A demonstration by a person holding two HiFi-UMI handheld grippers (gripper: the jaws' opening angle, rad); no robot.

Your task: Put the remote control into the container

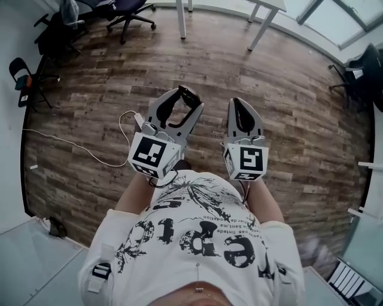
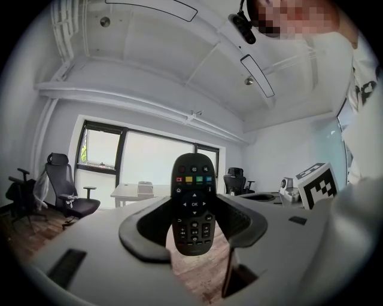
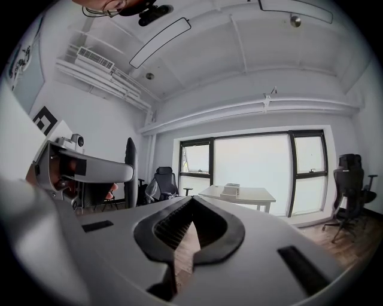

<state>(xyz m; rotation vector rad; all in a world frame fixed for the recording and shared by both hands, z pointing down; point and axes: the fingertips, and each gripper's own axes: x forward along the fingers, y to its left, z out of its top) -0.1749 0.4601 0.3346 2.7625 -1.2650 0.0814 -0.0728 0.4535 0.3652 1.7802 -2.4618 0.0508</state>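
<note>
The black remote control (image 2: 192, 203) stands upright between the jaws of my left gripper (image 2: 194, 232), buttons facing the camera, and the gripper is shut on its lower half. In the head view the left gripper (image 1: 181, 106) is held up in front of the person's chest, with the remote's dark end (image 1: 190, 97) sticking out at its tip. My right gripper (image 1: 242, 113) is beside it at about the same height, and its jaws (image 3: 189, 232) are shut with nothing between them. No container shows in any view.
Below is a wooden plank floor (image 1: 287, 89) with a white cable (image 1: 84, 146) lying on it. Office chairs (image 1: 128, 12) and white desk legs (image 1: 263, 24) stand at the far side. A white desk (image 3: 236, 194) stands by the windows, and a black chair (image 2: 66, 191) at the left.
</note>
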